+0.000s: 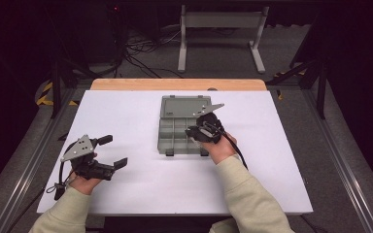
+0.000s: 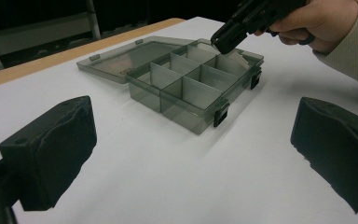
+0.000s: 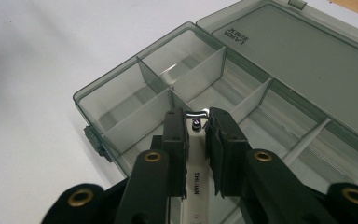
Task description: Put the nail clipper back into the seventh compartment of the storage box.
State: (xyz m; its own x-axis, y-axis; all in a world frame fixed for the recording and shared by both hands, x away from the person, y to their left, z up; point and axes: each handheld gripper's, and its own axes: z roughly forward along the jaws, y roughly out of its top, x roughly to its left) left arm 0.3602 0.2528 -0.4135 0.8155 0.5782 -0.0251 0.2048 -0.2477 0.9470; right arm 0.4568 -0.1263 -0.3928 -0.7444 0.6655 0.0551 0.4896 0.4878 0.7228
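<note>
- Right gripper clamps a nail clipper above the box, near the table's far edge.
- Left gripper open, empty.
- Risk: clipper may catch a divider if lowered off-centre.

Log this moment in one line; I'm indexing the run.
right gripper: shut on nail clipper, over open organizer box | left gripper: open, idle

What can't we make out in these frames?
- Held white item: right gripper view, right gripper jaws cover its sides, bottom edge cuts it off; type unclear.
- Lid lettering: right gripper view, too small.
- Organizer box right compartments: high view, hidden by the right hand.
</note>
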